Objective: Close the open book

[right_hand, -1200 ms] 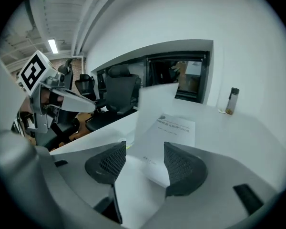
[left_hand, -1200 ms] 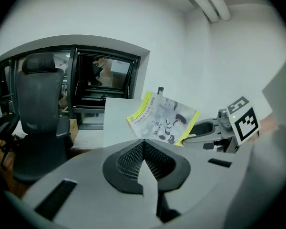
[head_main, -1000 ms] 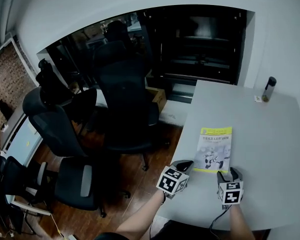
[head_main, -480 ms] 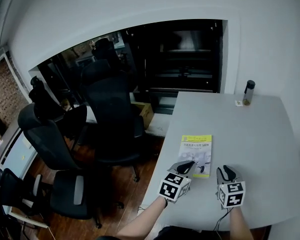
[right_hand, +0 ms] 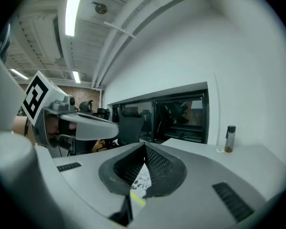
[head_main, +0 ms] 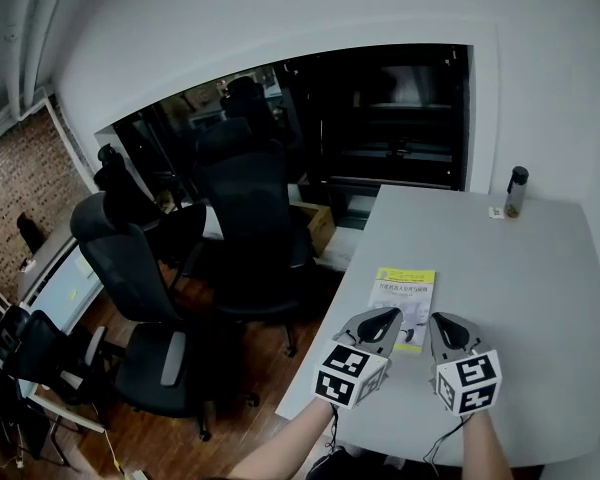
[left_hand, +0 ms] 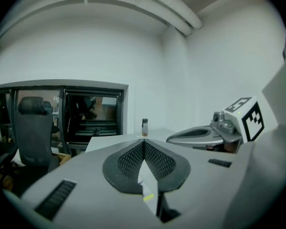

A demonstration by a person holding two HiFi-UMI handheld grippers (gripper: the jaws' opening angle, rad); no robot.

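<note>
A closed book with a yellow-green and white cover lies flat near the left edge of the grey table. Both grippers hover side by side above the book's near end, pointing nearly level across the table. My left gripper has its jaw tips together with nothing between them. On my right gripper the jaws have just been closing and now meet, holding nothing. A sliver of the book shows below the pads in each gripper view.
A dark bottle stands at the table's far right corner beside a small tag. Black office chairs crowd the wooden floor left of the table. A dark window fills the far wall.
Both grippers have risen from the table surface at the book's near edge and now hang higher, closer to the head camera. The book has not moved.
</note>
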